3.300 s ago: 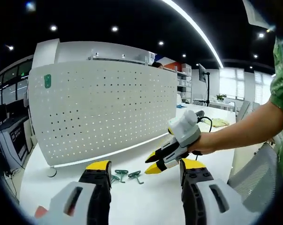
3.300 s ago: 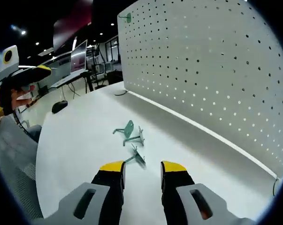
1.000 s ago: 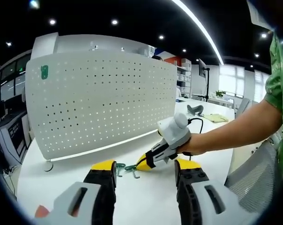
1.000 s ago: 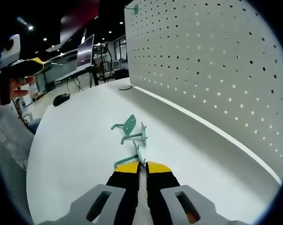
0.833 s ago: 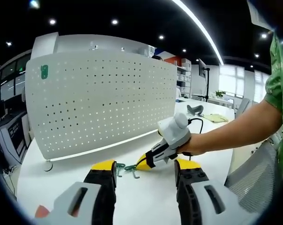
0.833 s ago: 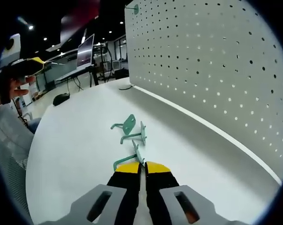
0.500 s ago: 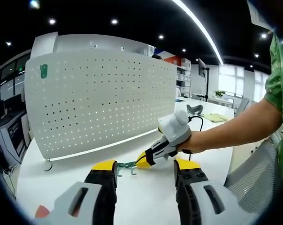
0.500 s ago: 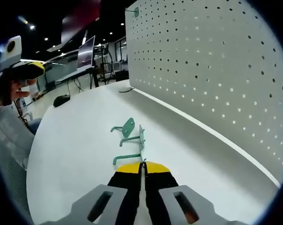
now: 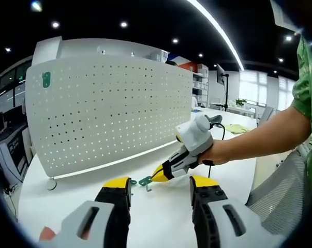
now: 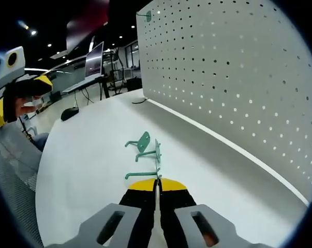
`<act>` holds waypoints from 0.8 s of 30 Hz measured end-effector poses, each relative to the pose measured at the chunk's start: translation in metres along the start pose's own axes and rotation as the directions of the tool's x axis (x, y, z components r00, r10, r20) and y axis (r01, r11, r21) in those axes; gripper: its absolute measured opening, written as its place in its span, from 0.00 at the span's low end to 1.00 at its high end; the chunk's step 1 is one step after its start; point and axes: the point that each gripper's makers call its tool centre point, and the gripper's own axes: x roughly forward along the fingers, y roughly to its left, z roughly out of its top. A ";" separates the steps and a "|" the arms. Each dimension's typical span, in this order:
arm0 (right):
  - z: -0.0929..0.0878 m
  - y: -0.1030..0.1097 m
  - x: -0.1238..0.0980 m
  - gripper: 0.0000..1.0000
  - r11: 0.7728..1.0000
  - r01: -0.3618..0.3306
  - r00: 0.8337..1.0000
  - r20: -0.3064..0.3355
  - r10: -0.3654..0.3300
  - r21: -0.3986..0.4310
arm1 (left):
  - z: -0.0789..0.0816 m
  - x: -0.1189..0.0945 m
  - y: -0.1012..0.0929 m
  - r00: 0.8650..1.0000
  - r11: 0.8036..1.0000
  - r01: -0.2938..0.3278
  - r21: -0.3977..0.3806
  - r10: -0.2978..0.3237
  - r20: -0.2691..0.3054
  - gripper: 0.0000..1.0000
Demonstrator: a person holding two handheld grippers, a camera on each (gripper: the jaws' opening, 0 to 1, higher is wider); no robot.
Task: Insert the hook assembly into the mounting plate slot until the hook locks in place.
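I am taking the white perforated mounting plate (image 9: 114, 111) as my landmark; it is standing upright along the far side of the white counter (image 9: 166, 217). In the left gripper view, one green hook (image 9: 46, 79) is already hanging high up near the plate's left edge. In front of the plate's lower middle, my left tongs (image 9: 160, 185) are hovering over the counter with their yellow-tipped jaws spread wide apart and nothing between them. Just beyond them, still in front of the plate, my right tongs (image 9: 157, 176) are coming in from the right with their yellow tips pressed together on a green hook assembly (image 9: 145, 181), which is sticking out to the left of the tips; whether it is resting on the counter or just clear of it I cannot tell. My right hand (image 9: 216, 153) is wrapping around the white body of those tongs, with my forearm reaching off toward the right.

In the right gripper view, the plate (image 10: 238, 77) is rising along the right side and the counter (image 10: 83, 155) is spreading out to its left. My right tongs (image 10: 157, 184) are pinching the hook assembly (image 10: 145, 174) by its flat back plate, the prong pointing left, away from the mounting plate. Two more green hooks (image 10: 144, 145) are lying on the counter just past the held one, near the plate's foot but apart from it. The hung hook (image 10: 145, 15) is showing at the plate's top far corner. My left tongs (image 10: 21, 90) are visible at the far left, well apart from the plate.
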 end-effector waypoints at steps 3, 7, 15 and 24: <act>0.002 -0.001 -0.003 0.00 1.000 0.005 1.000 0.005 -0.005 0.008 | 0.001 0.000 0.000 1.000 1.000 0.002 0.004 -0.002 0.002 0.46; 0.005 -0.001 -0.005 0.00 1.000 0.009 1.000 0.004 -0.009 0.006 | 0.001 0.000 -0.001 1.000 1.000 0.004 0.007 -0.004 0.004 0.46; 0.010 0.001 -0.010 0.00 1.000 0.003 1.000 -0.001 -0.003 0.027 | 0.001 0.002 0.000 1.000 1.000 0.005 0.012 -0.005 0.007 0.45; 0.023 0.004 -0.020 0.00 0.999 -0.012 1.000 0.010 0.011 0.034 | 0.006 0.004 0.000 1.000 1.000 0.011 0.027 -0.011 0.025 0.44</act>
